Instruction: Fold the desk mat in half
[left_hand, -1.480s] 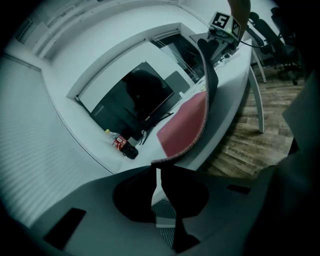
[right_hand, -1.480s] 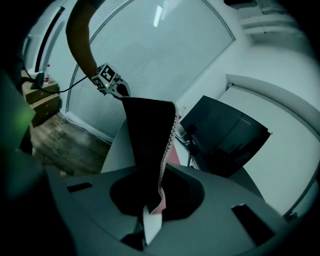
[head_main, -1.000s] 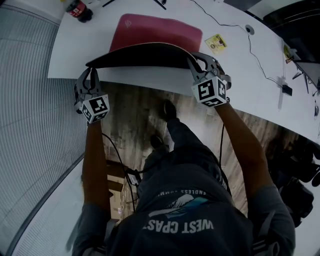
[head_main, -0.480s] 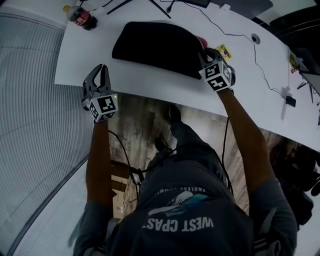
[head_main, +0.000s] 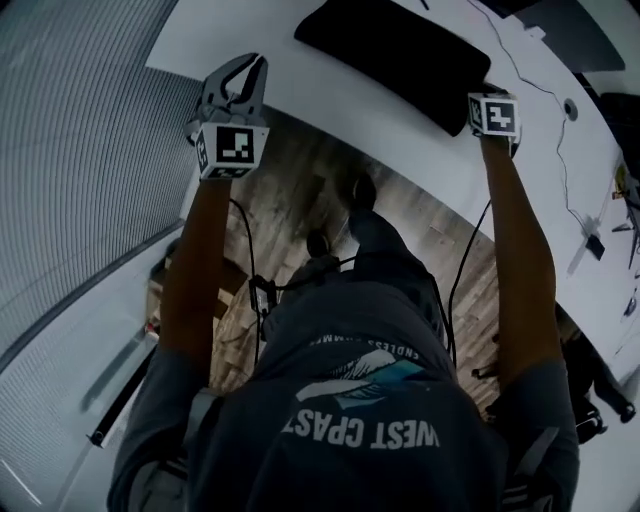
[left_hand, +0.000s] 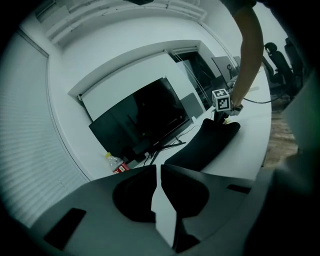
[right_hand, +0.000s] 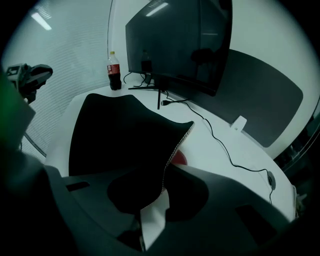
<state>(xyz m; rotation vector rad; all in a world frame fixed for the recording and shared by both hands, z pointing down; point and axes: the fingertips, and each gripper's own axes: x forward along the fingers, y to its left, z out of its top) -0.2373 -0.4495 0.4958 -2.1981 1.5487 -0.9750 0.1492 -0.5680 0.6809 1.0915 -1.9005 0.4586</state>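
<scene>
The left claw (head_main: 242, 70) is at the near edge of the white tabletop (head_main: 300, 90), its jaws together and holding nothing. The right claw (right_hand: 164, 186) points down at the right end of the desk mat (head_main: 395, 55). Its jaws have just been opening and stand a little apart, with the corner of the mat's upper layer between them. The mat lies folded, black side up. Behind it stand a monitor (right_hand: 175, 45) and a bottle (right_hand: 114, 70).

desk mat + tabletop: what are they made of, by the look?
Desk mat: soft and flexible, matte black back, red face, dotted edge like stitching; probably faux leather or rubber-backed fabric. Table: rigid, smooth white, faint sheen; likely laminate.
</scene>
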